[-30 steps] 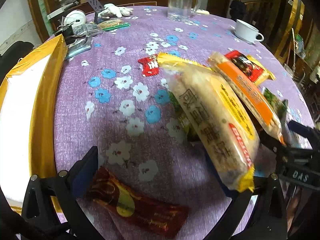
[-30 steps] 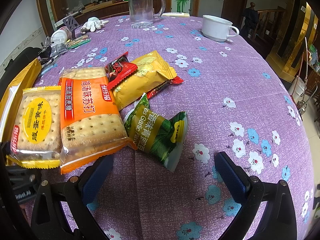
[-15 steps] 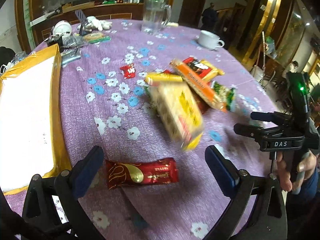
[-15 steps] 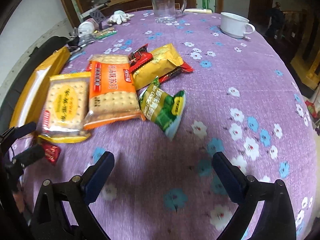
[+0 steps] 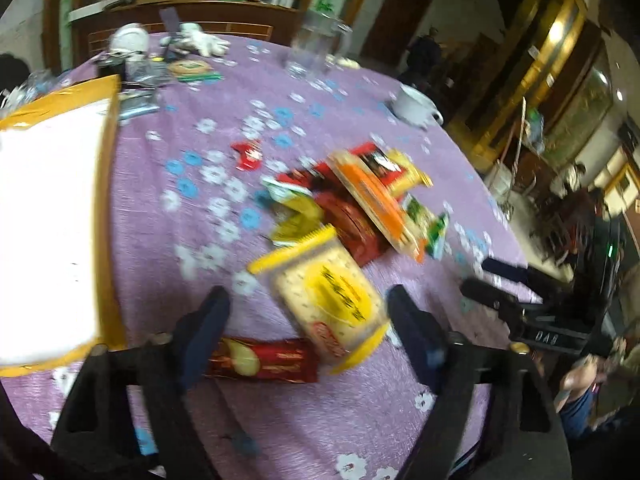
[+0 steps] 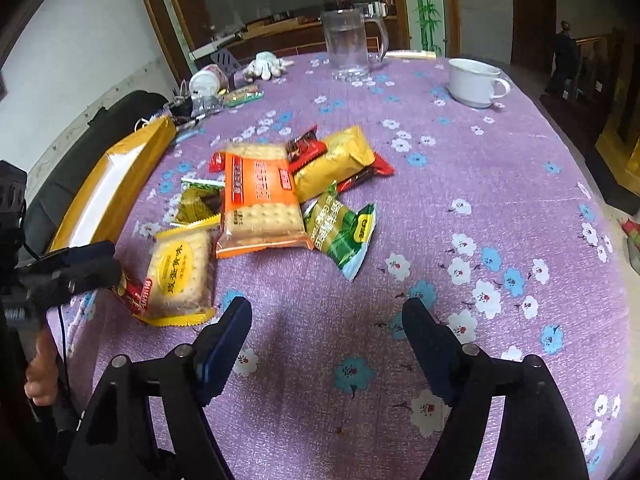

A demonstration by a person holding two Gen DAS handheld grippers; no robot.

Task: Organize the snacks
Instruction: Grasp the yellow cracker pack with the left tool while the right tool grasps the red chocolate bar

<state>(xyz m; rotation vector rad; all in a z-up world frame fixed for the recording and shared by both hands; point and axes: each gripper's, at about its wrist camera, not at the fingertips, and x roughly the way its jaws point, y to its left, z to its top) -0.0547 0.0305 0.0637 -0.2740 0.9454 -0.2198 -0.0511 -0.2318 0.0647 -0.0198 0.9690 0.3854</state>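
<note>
Closing, empty jaws on left gripper (image 5: 308,324) and right gripper (image 6: 326,326), nothing touched.

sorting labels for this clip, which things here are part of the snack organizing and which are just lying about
Part of the job:
yellow cracker pack
orange cracker pack
green pea bag
gold packet
red bar
yellow box

Lying about:
glass mug
white cup
white glove
</note>
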